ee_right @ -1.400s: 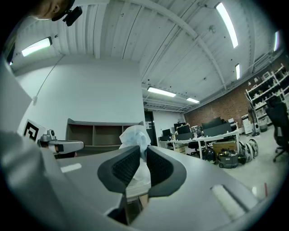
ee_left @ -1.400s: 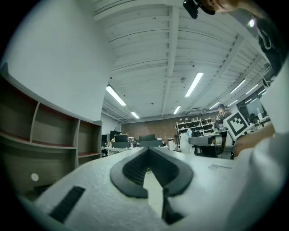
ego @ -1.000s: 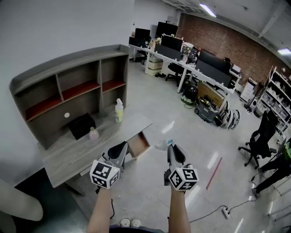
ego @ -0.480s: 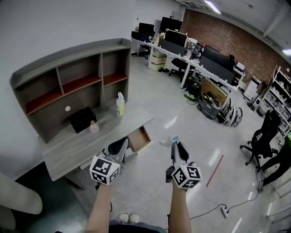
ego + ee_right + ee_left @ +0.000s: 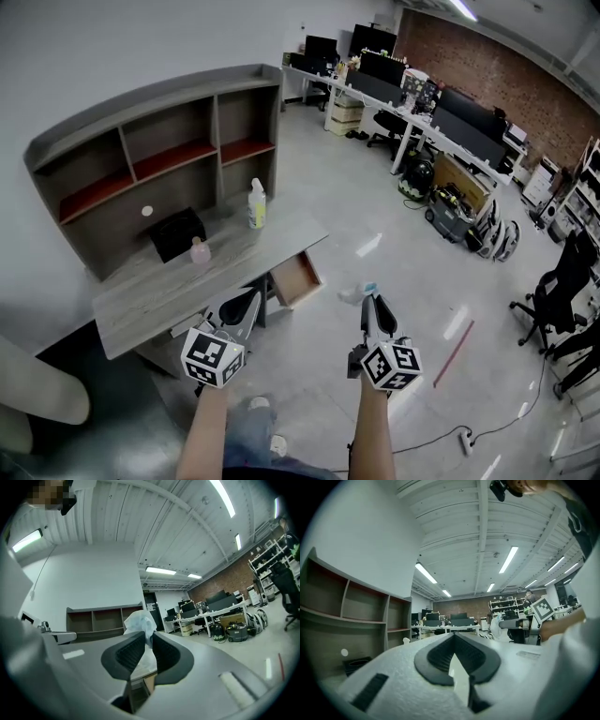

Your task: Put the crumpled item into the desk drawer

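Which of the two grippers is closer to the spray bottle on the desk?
Left. The left gripper sits at the desk edge, the bottle ahead of it; the right gripper is over the floor, farther to the bottle's right.

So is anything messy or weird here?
Two things. The desk drawer sticks out open from under the desk. The right gripper pinches a crumpled white wad between its fingers, not yet in the drawer. The spray bottle and pink bottle stand upright, and nothing looks spilled.
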{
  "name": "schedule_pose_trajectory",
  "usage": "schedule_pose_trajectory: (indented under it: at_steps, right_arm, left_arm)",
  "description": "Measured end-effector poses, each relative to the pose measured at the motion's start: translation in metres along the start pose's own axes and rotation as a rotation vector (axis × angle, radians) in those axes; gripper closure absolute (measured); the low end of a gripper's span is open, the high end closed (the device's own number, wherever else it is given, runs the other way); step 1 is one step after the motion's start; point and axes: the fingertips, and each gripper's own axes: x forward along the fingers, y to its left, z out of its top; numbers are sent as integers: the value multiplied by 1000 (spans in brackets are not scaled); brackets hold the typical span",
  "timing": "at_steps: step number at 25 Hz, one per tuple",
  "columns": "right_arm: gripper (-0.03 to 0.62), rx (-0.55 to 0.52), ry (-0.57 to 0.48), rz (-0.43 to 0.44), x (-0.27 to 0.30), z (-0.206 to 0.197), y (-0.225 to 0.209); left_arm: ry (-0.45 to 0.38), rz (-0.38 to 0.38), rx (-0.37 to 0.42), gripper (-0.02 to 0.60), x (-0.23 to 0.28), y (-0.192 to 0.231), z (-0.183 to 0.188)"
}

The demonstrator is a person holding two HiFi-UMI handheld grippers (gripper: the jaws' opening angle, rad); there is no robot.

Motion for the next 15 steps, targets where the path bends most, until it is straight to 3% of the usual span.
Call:
schedule_pose_trajectory:
  at_steps: [7, 15]
  right_arm:
    - [530, 11, 19, -3, 41, -14, -22]
    - [530, -14, 15, 9, 136, -13, -42]
  left_arm:
    - [16, 1, 0, 580, 38, 20, -13]
    - [0, -15, -12, 580, 118, 74, -20]
